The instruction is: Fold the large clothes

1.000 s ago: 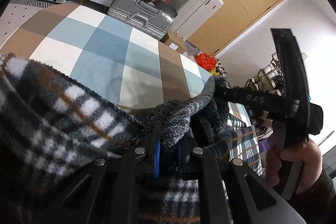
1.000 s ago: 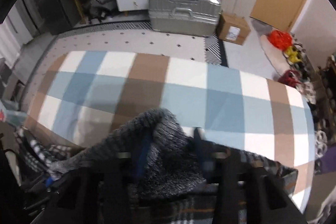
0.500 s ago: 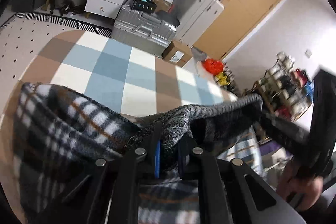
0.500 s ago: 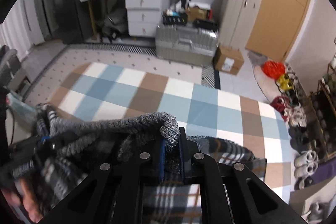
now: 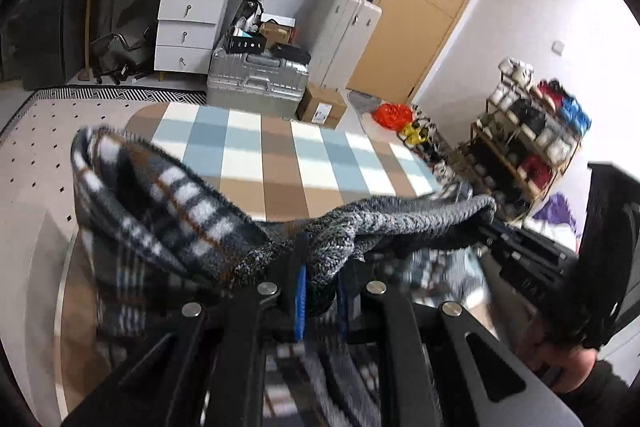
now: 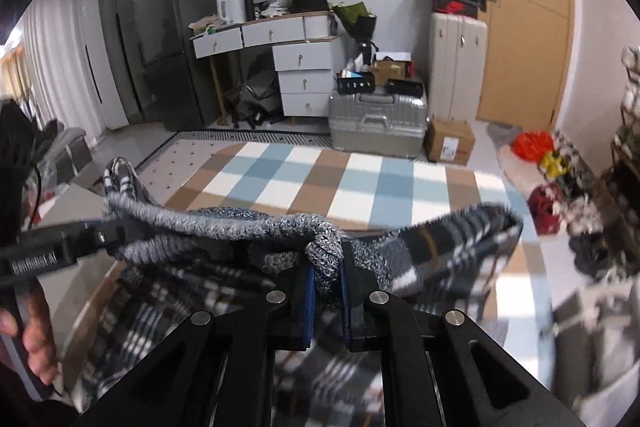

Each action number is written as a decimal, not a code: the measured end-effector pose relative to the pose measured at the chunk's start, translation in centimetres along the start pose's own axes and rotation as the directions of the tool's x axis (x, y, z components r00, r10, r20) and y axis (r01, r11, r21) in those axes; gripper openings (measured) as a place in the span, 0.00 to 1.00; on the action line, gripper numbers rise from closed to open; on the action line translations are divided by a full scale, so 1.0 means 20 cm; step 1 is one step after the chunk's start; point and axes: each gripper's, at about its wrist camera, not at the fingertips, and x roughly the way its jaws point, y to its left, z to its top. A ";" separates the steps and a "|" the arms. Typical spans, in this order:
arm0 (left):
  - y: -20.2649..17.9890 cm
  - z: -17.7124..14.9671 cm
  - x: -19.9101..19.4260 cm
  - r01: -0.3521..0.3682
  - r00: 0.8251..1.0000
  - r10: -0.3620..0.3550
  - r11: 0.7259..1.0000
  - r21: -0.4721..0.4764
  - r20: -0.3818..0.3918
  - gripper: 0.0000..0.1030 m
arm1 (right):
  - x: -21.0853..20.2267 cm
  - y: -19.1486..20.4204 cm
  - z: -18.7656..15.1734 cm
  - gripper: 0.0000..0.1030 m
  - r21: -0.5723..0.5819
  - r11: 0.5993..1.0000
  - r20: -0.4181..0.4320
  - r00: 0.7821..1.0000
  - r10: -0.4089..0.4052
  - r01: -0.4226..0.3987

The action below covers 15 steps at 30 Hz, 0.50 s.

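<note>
A large garment of black-and-white plaid fleece (image 5: 160,203) (image 6: 440,251) with a grey ribbed knit hem (image 5: 400,223) (image 6: 208,223) hangs in the air between my two grippers. My left gripper (image 5: 320,287) is shut on the knit hem near one end. My right gripper (image 6: 326,275) is shut on the same hem further along. The hem stretches taut between them. In the left wrist view the right gripper (image 5: 496,223) shows at the hem's right end. In the right wrist view the left gripper (image 6: 116,231) shows at the hem's left end. The garment's lower part is blurred.
Below lies a blue, brown and white checked rug (image 5: 280,155) (image 6: 340,179). Behind it stand a silver suitcase (image 6: 376,123), a cardboard box (image 6: 450,145) and a white drawer desk (image 6: 300,75). A shoe rack (image 5: 524,135) stands at the right. A person's hand (image 6: 36,327) grips the left tool.
Both grippers rose and moved apart with the hem, pulling it into a taut line. The garment lifted off the surface and more of the room came into view.
</note>
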 end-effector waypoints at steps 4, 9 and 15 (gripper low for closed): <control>0.00 -0.13 -0.01 0.008 0.999 -0.011 0.998 -0.060 -0.045 0.07 | -0.10 0.02 -0.13 0.09 0.007 1.000 0.002 1.000 0.013 -0.013; -0.04 -0.32 -0.09 -0.005 0.998 -0.002 0.995 -0.101 -0.067 0.07 | -0.17 0.05 -0.38 0.09 0.041 0.999 -0.014 0.999 0.036 -0.035; 0.01 -0.50 -0.01 0.005 0.990 -0.026 0.988 -0.155 -0.136 0.07 | -0.12 0.07 -0.67 0.10 0.098 0.994 -0.104 0.993 0.063 -0.053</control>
